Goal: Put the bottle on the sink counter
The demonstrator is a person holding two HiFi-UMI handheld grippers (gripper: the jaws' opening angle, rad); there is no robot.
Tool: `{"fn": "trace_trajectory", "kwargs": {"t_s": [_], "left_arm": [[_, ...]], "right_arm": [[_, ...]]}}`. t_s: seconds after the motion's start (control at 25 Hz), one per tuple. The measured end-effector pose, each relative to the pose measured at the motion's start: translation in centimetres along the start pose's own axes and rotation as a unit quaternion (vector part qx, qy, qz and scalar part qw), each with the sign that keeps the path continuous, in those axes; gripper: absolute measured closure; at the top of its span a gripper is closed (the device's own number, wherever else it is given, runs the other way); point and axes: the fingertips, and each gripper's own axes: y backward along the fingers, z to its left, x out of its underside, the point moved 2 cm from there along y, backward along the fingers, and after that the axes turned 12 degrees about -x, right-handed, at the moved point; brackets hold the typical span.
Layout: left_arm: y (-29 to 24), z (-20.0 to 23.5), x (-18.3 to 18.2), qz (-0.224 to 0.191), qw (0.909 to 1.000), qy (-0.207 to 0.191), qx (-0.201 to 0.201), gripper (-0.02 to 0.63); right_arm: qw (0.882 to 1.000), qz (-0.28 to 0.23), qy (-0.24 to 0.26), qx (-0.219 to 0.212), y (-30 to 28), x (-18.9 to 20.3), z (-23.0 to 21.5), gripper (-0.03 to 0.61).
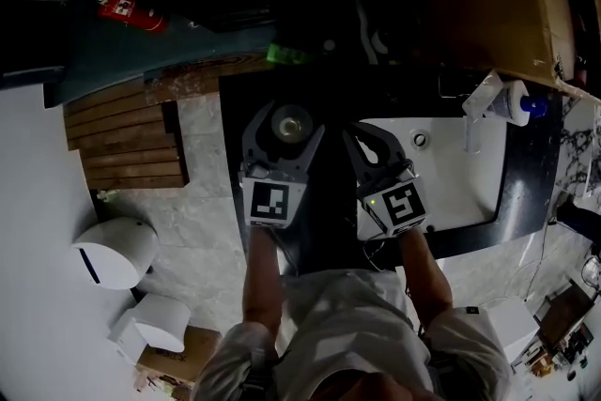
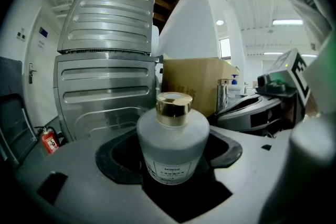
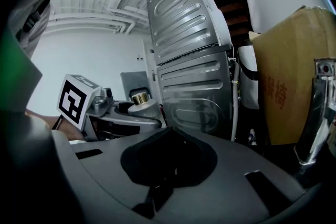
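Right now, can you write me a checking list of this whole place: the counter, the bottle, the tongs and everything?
Surface: black sink counter around a white sink.
Job's things: frosted bottle with a gold cap, held upright.
Clutter: white spray bottle at the counter's far right corner.
Grippers: left tongs shut on the bottle; right tongs shut, nothing between them.
Cables: white hose beside the ribbed metal panel.
Surroundings: cardboard box, fire extinguisher, wooden slats.
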Motion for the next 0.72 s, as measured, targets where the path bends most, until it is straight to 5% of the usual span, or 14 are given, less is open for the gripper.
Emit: {"fn": "trace_trajectory", "kwargs": {"t_s": [0.72], "left_arm": [[-3.3, 0.2, 3.5, 0.04, 0.999, -0.016, -0.003, 0.284]], "right_arm": [[1.0, 0.018, 0.002, -0.011, -2.5, 1.4, -1.1, 0.581]]}}
